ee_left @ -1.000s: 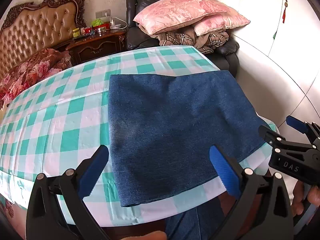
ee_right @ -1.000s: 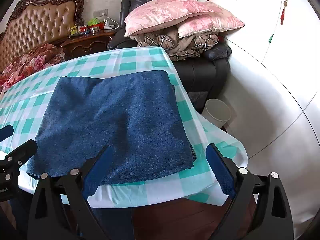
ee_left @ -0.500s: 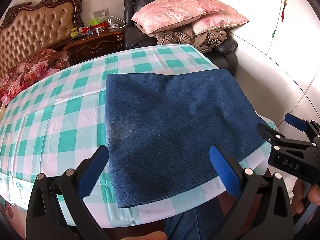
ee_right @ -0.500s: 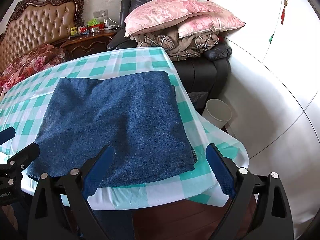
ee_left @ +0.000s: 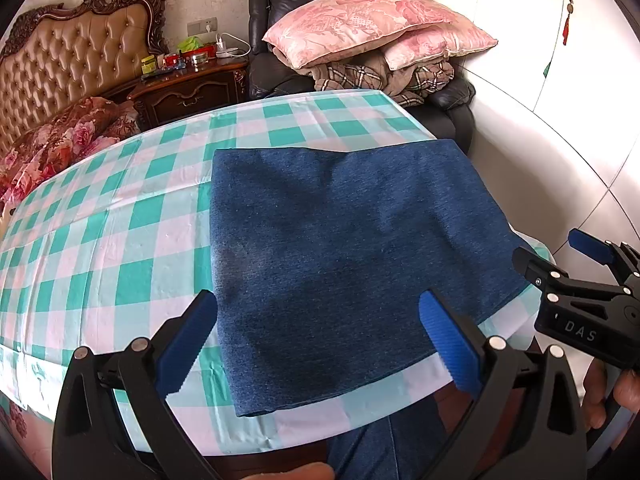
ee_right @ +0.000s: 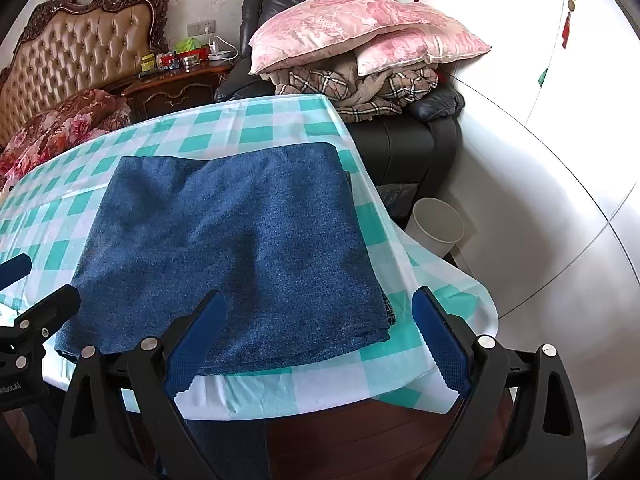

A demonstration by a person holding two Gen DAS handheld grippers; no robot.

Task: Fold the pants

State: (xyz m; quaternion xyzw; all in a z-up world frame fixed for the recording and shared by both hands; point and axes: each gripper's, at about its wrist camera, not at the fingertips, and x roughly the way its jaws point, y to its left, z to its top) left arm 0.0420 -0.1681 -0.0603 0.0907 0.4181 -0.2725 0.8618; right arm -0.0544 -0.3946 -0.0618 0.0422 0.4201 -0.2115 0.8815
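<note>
From my left gripper [ee_left: 320, 344] the folded blue pants [ee_left: 344, 264] lie at twelve o'clock, long axis running three-to-nine; my right gripper [ee_right: 320, 344] is equally near. Both gape wide, holding nothing.

Your pants, folded and lying flat on the table

You see the pants [ee_left: 340, 264] as a dark blue rectangle of denim-like cloth, folded into several layers and lying flat on the checked tablecloth [ee_left: 120, 216]. They lie at the right end of the table, close to the near edge; their near-left corner almost reaches that edge. In the right wrist view the pants [ee_right: 236, 248] show stacked layer edges along the right side and at the near-right corner, where a lower layer comes out a little. The top surface is smooth, with only soft shallow waves.
</note>
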